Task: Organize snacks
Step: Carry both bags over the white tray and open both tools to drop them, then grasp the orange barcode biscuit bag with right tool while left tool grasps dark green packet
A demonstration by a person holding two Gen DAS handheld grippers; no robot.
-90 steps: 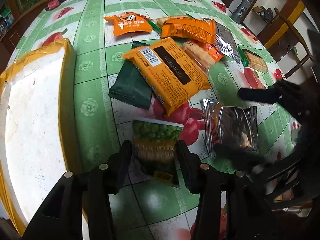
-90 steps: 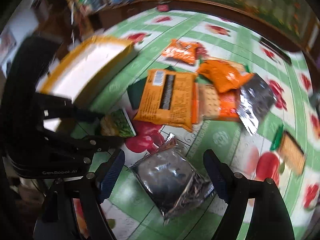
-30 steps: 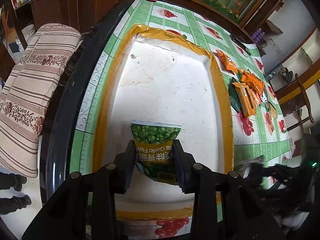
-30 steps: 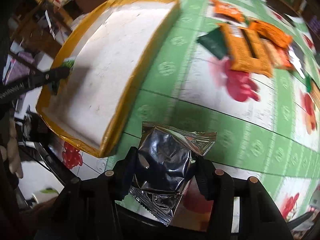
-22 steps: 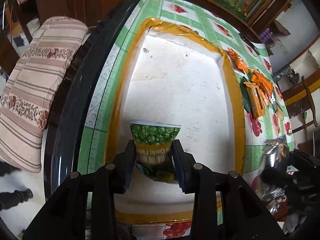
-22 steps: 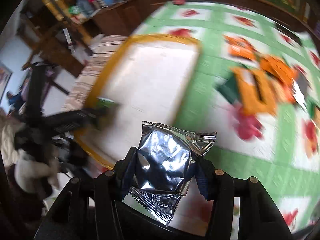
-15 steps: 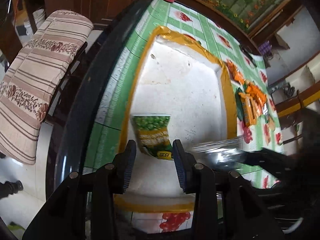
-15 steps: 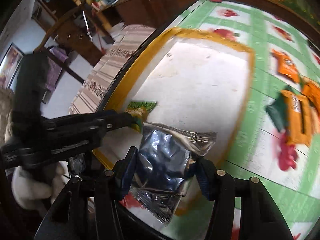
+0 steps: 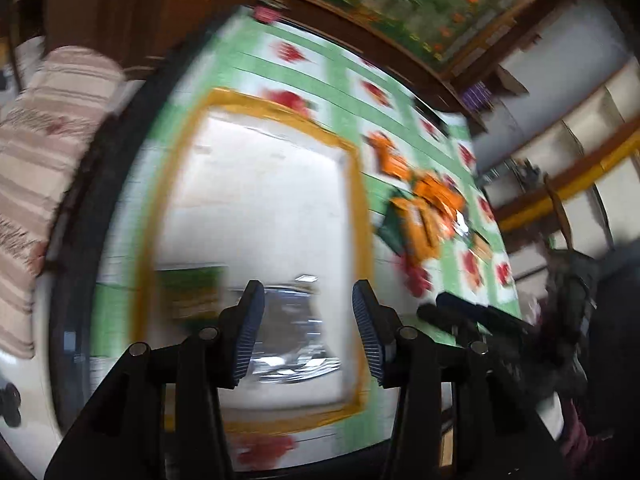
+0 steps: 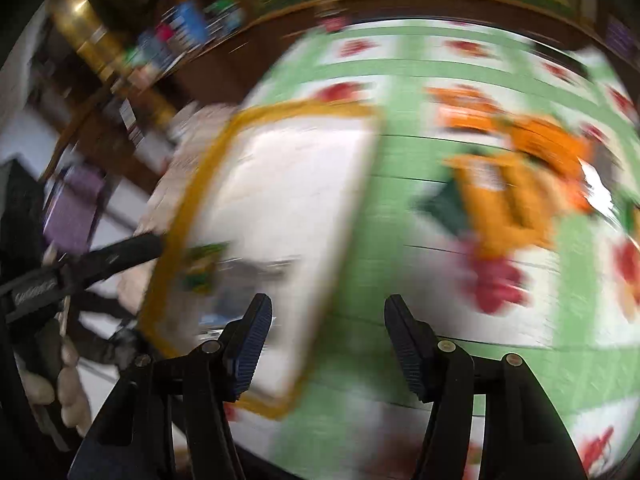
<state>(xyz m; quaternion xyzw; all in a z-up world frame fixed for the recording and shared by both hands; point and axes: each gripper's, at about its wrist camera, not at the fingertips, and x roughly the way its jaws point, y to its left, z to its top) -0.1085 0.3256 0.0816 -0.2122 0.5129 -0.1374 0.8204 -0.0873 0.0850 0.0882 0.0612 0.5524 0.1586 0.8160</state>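
Both views are smeared by motion blur, so fine detail is lost. In the left wrist view the left gripper (image 9: 308,332) stands with its ribbed fingers spread and nothing between them. Beyond them, inside the yellow-rimmed white tray (image 9: 256,204), lies a silver foil snack packet (image 9: 292,340) at about 6 o'clock of the tray floor. Just beside it, toward 9 o'clock, lies the green pea snack packet (image 9: 192,292), close against the tray's near-left rim; whether the two packets touch cannot be told through the blur. The tray sits on a green-and-white checked tablecloth (image 9: 360,80) printed with red fruit. At about 3 o'clock from the tray, well apart from it, lies the pile of orange snack packets (image 9: 424,208) with a dark green packet (image 9: 390,230) at its near edge. The right gripper's black frame (image 9: 472,316) shows at the right of this view, outside the tray.

In the right wrist view the right gripper (image 10: 328,336) is also spread wide and carries nothing. The tray (image 10: 280,184) lies at its 10 o'clock, with the green packet (image 10: 204,260) and the silver packet (image 10: 252,276) blurred at its near-left corner. The orange packets (image 10: 516,184) lie at 2 o'clock on the tablecloth (image 10: 380,280). A striped cushion (image 9: 44,152) lies beyond the table edge at 9 o'clock in the left view.
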